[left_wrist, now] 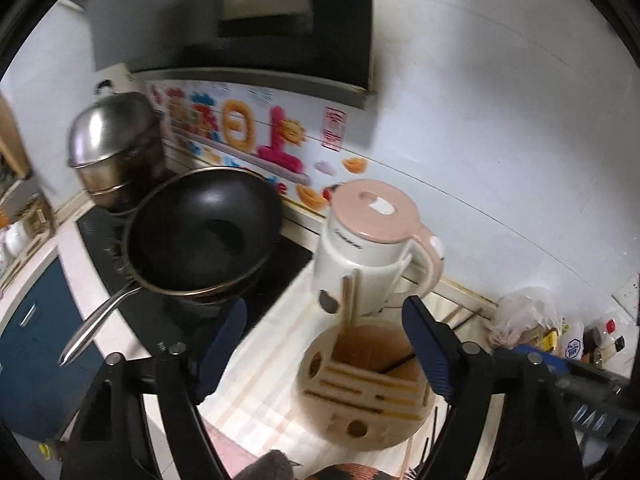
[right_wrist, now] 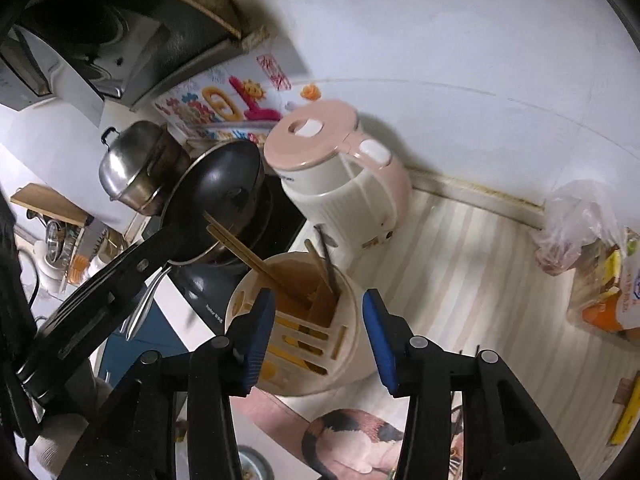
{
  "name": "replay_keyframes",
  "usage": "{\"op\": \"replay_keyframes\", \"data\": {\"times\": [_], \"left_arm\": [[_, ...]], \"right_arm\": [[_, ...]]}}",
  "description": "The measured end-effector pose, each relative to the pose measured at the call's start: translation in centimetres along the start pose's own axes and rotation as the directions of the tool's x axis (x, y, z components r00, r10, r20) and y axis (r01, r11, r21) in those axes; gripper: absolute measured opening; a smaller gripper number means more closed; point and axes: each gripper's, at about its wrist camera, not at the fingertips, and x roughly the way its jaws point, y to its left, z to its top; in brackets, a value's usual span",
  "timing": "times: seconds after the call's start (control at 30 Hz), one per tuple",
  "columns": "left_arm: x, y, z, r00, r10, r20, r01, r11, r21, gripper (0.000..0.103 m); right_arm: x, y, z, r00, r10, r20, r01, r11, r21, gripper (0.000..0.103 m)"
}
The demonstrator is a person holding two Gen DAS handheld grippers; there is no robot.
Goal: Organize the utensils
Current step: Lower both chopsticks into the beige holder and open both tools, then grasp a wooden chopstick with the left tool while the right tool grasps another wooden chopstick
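A round beige utensil holder [left_wrist: 362,392] with slots and a deep compartment stands on the striped counter; it also shows in the right wrist view [right_wrist: 296,320]. Wooden chopsticks [right_wrist: 256,264] and a dark utensil [right_wrist: 328,260] lean inside it; a chopstick pair [left_wrist: 349,300] shows in the left view. My left gripper [left_wrist: 324,344] is open and empty above the holder. My right gripper [right_wrist: 318,334] is open and empty, its fingers on either side of the holder. The left gripper's body [right_wrist: 92,292] appears at the left of the right view.
A pink-lidded kettle [left_wrist: 376,248] stands behind the holder. A black wok [left_wrist: 204,232] and a steel pot [left_wrist: 116,148] sit on the stove. A plastic bag [right_wrist: 580,232] and packets lie at the right. More chopsticks [left_wrist: 428,452] lie by the holder's right side.
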Motion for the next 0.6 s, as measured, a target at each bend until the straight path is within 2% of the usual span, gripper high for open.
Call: {"op": "replay_keyframes", "data": {"times": [0.1,0.2,0.33,0.47,0.53,0.57,0.6], "left_arm": [[-1.2,0.5,-2.0,0.998,0.057,0.008,-0.056,0.998,-0.023,0.103],[-1.5,0.3,-4.3,0.994,0.11,-0.01,-0.11,0.994,-0.018,0.103],[-0.6,-0.6,-8.2,0.991,0.121,-0.061,-0.121,0.993,0.006,0.103],[1.8,-2.4,-12.7,0.979,0.134,-0.15,-0.129,0.991,0.043,0.103],[3.6,-3.6,-15.5,0.967,0.145,-0.21,-0.134,0.989,0.063,0.103],[4.1,-4.1,-16.2,0.964,0.144,-0.225,-0.131,0.989,0.073,0.103],[5.1,-4.9,-17.5,0.956,0.148,-0.252,-0.129,0.987,0.091,0.103]], "right_arm": [[-2.0,-1.6,-1.4,0.998,-0.026,0.05,0.026,1.0,0.014,0.063],[-3.6,-3.8,-3.2,0.995,-0.041,0.087,0.038,0.999,0.032,0.075],[-3.9,-7.0,-6.2,0.989,-0.12,0.09,0.117,0.993,0.033,0.087],[-2.1,-11.4,-9.9,0.982,-0.19,0.009,0.189,0.98,0.069,0.088],[-0.9,-13.6,-11.6,0.977,-0.21,-0.038,0.213,0.973,0.09,0.085],[-0.3,-14.6,-12.5,0.973,-0.223,-0.061,0.228,0.968,0.101,0.073],[0.5,-15.7,-13.4,0.968,-0.233,-0.094,0.242,0.964,0.108,0.057]]}}
